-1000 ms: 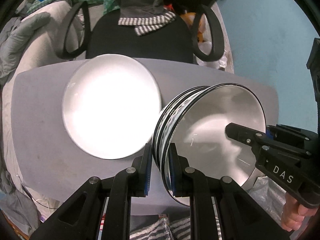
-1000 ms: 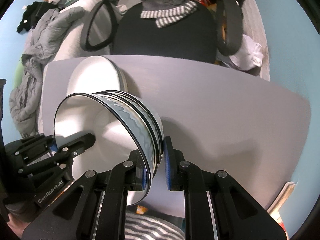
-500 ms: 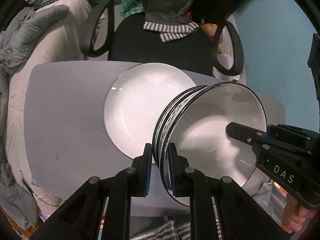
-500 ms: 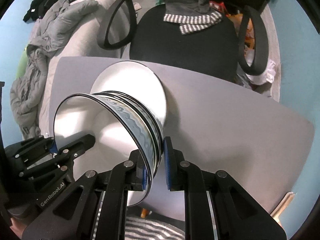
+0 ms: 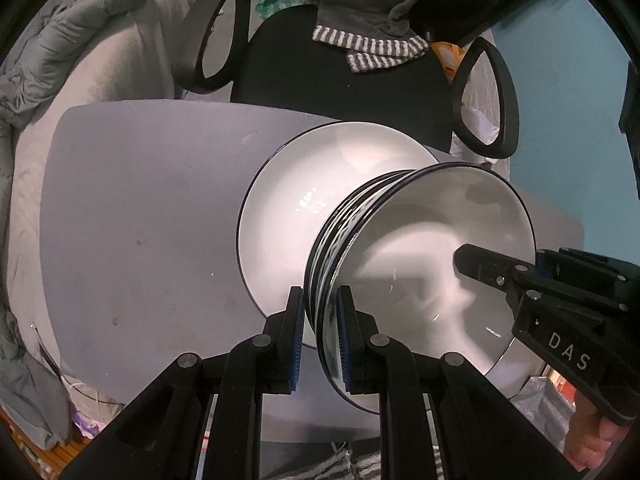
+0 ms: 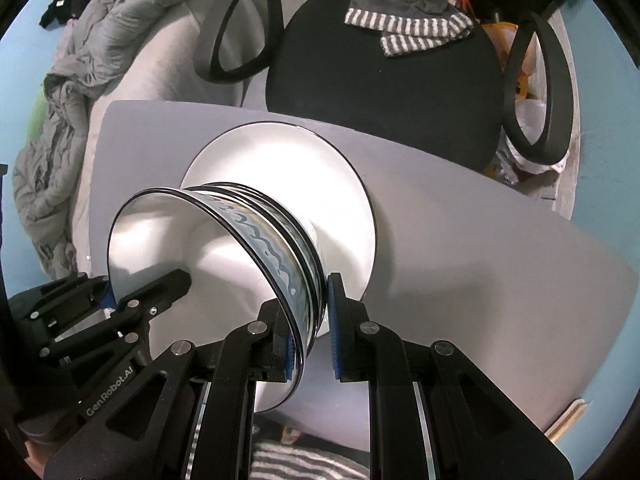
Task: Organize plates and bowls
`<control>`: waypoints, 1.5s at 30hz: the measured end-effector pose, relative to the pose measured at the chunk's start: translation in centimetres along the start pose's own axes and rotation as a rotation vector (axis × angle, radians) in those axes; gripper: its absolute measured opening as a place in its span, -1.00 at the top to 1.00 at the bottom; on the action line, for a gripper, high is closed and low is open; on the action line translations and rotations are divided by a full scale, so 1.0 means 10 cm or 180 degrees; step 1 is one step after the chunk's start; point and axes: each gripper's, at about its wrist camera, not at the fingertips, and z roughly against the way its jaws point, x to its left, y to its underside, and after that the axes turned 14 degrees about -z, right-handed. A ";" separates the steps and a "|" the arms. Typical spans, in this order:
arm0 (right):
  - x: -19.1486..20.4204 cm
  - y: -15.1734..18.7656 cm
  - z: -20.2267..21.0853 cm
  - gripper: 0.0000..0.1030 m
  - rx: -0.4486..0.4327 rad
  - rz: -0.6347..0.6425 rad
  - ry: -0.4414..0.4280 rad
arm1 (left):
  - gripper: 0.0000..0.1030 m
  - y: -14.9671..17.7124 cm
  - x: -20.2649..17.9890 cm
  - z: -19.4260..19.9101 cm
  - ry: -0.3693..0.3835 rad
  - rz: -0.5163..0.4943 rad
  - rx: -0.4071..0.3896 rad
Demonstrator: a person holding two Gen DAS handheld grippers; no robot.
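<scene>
A nested stack of bowls (image 5: 420, 248), white inside with black rims and a wavy blue-grey band outside (image 6: 272, 252), hangs over a white plate (image 5: 296, 208) lying on the grey table (image 5: 140, 200). My left gripper (image 5: 320, 312) is shut on the stack's rim at one side. On the opposite rim my right gripper (image 6: 311, 320) is shut too, one pad inside the bowl and one outside. Each gripper shows in the other's view: the right gripper (image 5: 500, 272) and the left gripper (image 6: 160, 288). The stack hides part of the plate (image 6: 332, 176).
A black office chair (image 6: 380, 80) with a striped cloth (image 6: 408, 28) draped on it stands against the table's far edge. Grey bedding and a padded jacket (image 6: 80, 100) lie beyond the left edge. A bare stretch of table (image 6: 500, 280) lies right of the plate.
Both grippers have carried the bowl stack sideways and a little down. The plate, once well off to the side, now lies right behind and under the stack.
</scene>
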 end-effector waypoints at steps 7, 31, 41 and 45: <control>0.01 -0.08 -0.01 0.72 0.0008 0.0018 0.0047 | 0.72 -0.05 0.00 -0.03 0.0031 -0.0035 0.0022; 0.04 -0.08 -0.13 0.68 0.0045 -0.0006 0.0011 | 0.71 -0.01 0.07 -0.12 0.0040 0.0011 -0.0037; 0.05 -0.06 -0.09 0.04 -0.0083 0.0045 0.0090 | 0.32 0.07 0.15 0.00 -0.0050 0.0065 -0.0268; 0.00 0.00 0.00 -0.01 -0.0321 0.0048 0.0283 | 0.05 0.12 0.16 0.13 -0.0181 0.0009 -0.0446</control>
